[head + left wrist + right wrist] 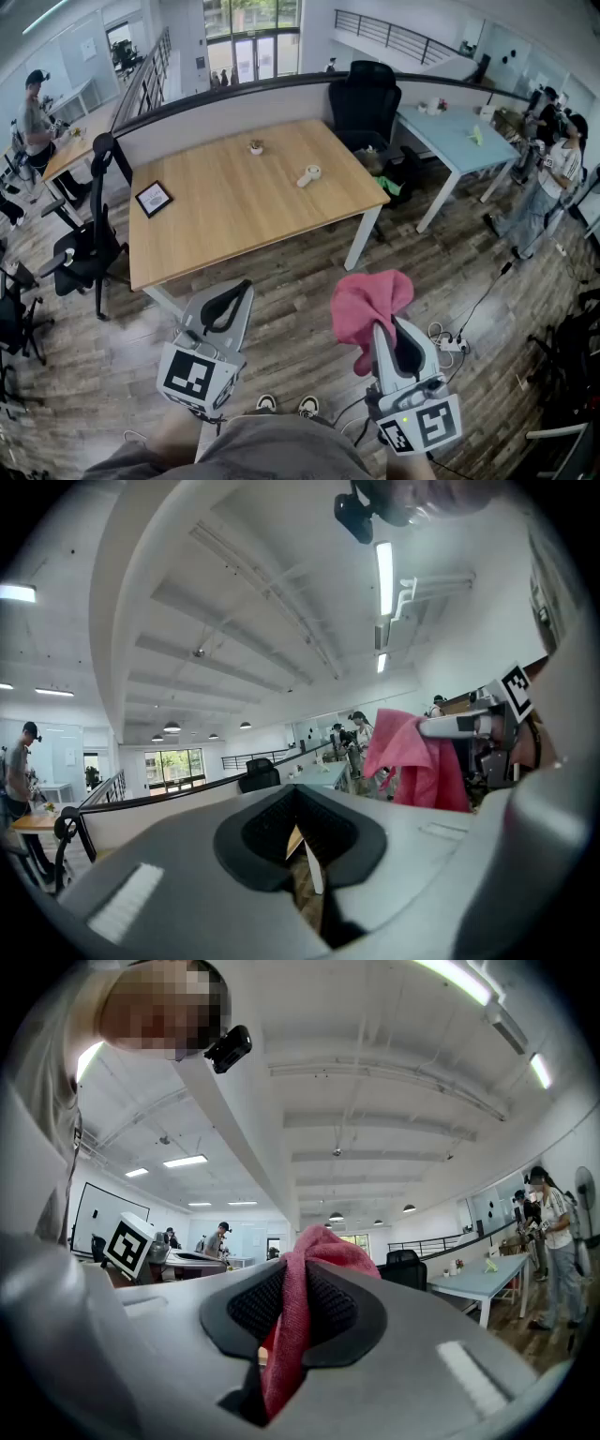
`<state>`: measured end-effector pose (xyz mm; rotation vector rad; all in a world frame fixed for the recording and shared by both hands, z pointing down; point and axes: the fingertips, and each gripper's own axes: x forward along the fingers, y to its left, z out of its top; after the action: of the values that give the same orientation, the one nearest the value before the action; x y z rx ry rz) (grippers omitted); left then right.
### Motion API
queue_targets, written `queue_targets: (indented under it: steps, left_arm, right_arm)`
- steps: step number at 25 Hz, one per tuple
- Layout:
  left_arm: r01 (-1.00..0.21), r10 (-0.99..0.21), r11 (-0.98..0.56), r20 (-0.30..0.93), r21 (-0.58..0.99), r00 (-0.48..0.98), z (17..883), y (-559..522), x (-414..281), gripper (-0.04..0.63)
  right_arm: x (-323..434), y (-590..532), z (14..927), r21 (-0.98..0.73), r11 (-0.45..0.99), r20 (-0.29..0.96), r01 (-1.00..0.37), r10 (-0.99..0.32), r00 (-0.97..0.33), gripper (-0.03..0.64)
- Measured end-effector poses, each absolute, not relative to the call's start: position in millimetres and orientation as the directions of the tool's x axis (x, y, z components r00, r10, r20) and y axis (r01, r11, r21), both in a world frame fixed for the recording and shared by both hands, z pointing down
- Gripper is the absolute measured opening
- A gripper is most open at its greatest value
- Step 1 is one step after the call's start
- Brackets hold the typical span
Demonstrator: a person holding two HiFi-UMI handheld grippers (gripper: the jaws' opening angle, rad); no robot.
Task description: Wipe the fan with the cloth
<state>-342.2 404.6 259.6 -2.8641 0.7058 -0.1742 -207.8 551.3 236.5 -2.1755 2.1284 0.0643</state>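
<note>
The pink cloth [370, 302] is clamped in the right gripper [292, 1309], the left gripper [300, 834] is closed on nothing; wiping is judged not yet begun

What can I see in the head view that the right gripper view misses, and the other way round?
Head view only: the wooden table, the tablet on it, and the person's shoes on the floor.
Right gripper view only: the ceiling and the head camera, seen from below.
Both: the pink cloth pinched in the right gripper, the blue table and the black chair.
</note>
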Motion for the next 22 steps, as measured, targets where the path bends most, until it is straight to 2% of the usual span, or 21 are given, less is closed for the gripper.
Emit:
queue_targets:
  steps: [19,20,21,22]
  left_arm:
    - [-0.473,-0.488,-0.862,0.044,-0.183,0.872,270,431,-303,0.003]
    - [-0.476,-0.491,-0.861,0.047,-0.178,0.870,270,431,-302,0.046]
    - [-0.483,-0.497,-0.858,0.051,-0.173,0.866,270,431,-300,0.163]
    - [-0.493,-0.507,-0.853,0.053,-0.172,0.860,270,430,-299,0.202]
  right_arm:
    - [-162,577,262,-0.058,-0.020,-0.072,-0.998,-0.997,0.024,0.063]
    - [-160,577,263,-0.062,-0.015,-0.069,-0.998,-0.997,0.020,0.063]
    - [-159,578,263,-0.064,-0.011,-0.068,-0.998,-0.998,0.015,0.063]
    - [-157,578,263,-0.066,-0.008,-0.067,-0.998,-0.998,0.012,0.063]
